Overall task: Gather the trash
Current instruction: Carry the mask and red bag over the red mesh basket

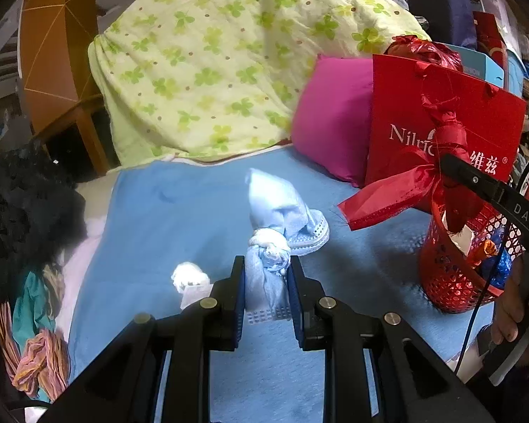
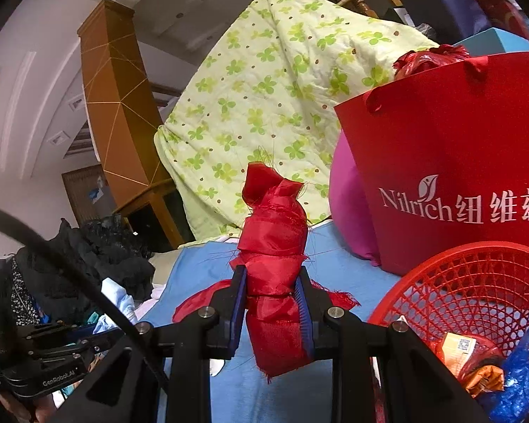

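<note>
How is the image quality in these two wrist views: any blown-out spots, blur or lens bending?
Left wrist: the white wad on the blue sheet is blown out, the black clothing pile at left is soft, and dark vignette fills the corners. Right wrist: strong fisheye bends the brown pillar; the red cloth bundle is sharp.

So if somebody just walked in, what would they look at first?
Probably the knotted red cloth, pinched in the right gripper just left of the red mesh basket with wrappers inside. Next, the big red paper bag standing behind the basket. Then the knotted pale blue cloth, held in the left gripper above the blue bedsheet.
</note>
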